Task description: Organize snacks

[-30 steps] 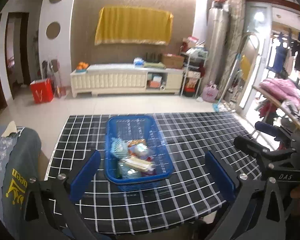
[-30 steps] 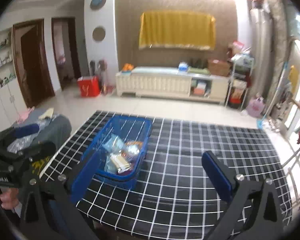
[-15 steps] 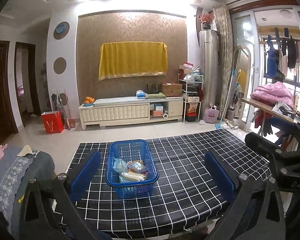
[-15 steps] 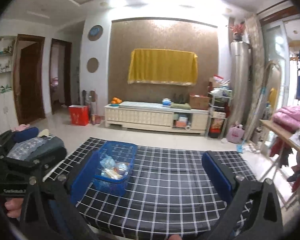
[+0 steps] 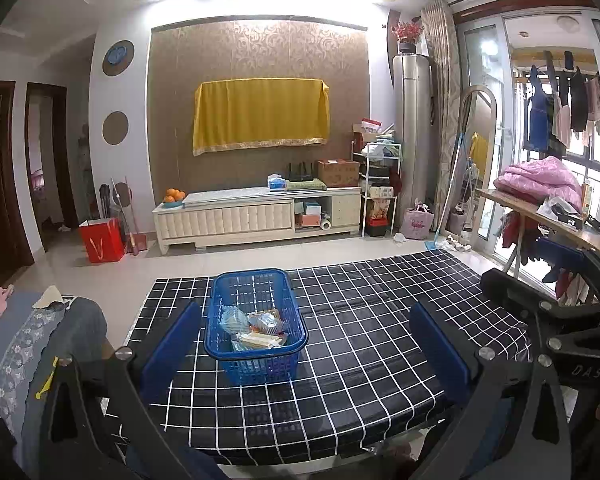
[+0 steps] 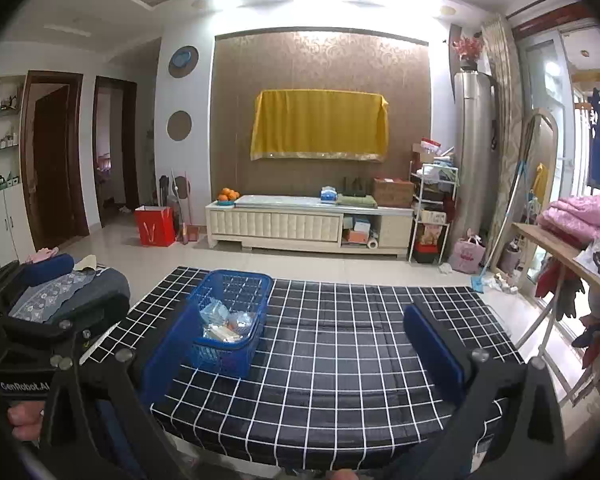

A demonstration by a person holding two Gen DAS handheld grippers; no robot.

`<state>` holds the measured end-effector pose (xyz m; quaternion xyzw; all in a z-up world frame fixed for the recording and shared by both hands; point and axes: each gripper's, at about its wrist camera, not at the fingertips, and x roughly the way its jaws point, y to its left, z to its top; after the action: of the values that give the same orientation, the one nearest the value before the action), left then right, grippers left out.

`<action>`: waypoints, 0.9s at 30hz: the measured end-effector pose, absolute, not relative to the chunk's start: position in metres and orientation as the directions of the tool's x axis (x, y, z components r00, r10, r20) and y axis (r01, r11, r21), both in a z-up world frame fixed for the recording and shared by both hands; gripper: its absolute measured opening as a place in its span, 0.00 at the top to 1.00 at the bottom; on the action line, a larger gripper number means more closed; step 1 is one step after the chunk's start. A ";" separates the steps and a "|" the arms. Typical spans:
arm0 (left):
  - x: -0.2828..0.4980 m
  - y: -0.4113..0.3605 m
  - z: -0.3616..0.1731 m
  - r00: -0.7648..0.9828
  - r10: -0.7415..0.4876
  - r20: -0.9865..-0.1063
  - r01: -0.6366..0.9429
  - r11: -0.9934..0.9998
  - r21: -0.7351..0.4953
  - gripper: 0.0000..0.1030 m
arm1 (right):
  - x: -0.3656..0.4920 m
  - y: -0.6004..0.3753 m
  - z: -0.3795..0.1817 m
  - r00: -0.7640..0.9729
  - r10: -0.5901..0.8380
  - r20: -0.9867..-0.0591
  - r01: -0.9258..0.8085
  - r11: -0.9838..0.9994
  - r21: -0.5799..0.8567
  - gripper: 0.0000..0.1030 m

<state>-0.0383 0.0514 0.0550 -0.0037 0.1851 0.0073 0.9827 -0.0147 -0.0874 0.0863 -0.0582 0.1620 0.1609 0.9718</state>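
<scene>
A blue plastic basket [image 5: 255, 364] stands on the black checked table [image 5: 360, 360], left of centre. Several wrapped snacks [image 5: 256, 330] lie inside it. The basket also shows in the right wrist view [image 6: 224, 354] with the snacks [image 6: 226, 326] in it. My left gripper [image 5: 304, 350] is open and empty, held back above the table's near edge, with the basket just right of its left finger. My right gripper [image 6: 304, 354] is open and empty, over the near edge, right of the basket. Each gripper shows at the edge of the other's view.
A chair draped with grey and blue cloth [image 5: 40, 332] stands at the table's left. A wooden rack with pink bedding [image 5: 540, 184] is on the right. A white TV cabinet [image 5: 256, 216] and a red bag [image 5: 102, 240] stand far back across the floor.
Both grippers have pulled back and tilted up from the table. The basket now looks smaller and farther, and more of the room shows. Both stay open and empty.
</scene>
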 end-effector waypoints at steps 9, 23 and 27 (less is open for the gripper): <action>-0.039 0.050 0.054 0.929 0.013 -0.370 -0.013 1.000 0.004 0.00 | -0.019 -0.088 0.082 0.897 0.282 -0.341 -0.322 0.945 -0.064 0.00; -0.047 0.050 0.055 0.928 0.031 -0.372 -0.029 1.000 0.010 0.00 | -0.023 -0.084 0.081 0.891 0.284 -0.355 -0.327 0.943 -0.065 0.00; -0.048 0.050 0.056 0.927 0.024 -0.375 -0.025 1.000 0.002 0.00 | -0.024 -0.082 0.082 0.888 0.287 -0.358 -0.330 0.942 -0.064 0.00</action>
<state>-0.0478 0.0500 0.0561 -0.0013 0.1910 0.0127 0.9815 -0.0236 -0.0819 0.0823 -0.0618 0.1746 0.1592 0.9697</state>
